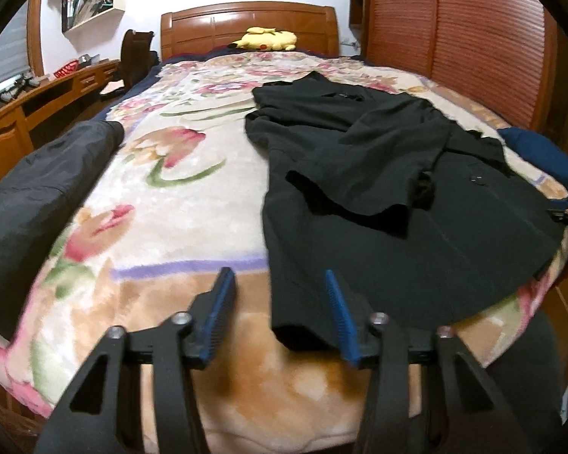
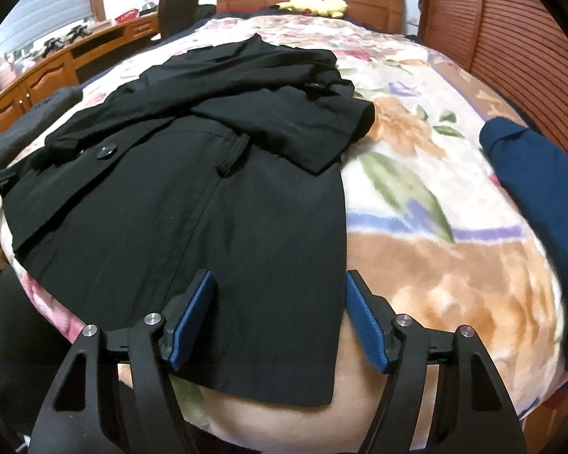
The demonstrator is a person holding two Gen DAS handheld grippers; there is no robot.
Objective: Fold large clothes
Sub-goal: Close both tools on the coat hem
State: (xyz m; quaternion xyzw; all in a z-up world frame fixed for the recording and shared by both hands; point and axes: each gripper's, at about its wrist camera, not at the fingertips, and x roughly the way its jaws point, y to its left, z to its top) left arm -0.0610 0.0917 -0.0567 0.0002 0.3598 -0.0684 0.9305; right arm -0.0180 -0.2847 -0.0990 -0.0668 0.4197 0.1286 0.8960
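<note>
Both grippers, left (image 1: 278, 316) and right (image 2: 280, 317), hover with jaws spread wide, gripping nothing, above the black coat's (image 2: 193, 196) hem at the bed's (image 1: 178, 204) foot edge.

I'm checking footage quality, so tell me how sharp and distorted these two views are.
Left wrist view: strong fisheye bowing, soft blur on the floral blanket and black coat. Right wrist view: same curvature, coat fairly crisp, navy garment smeared at the edge.
</note>
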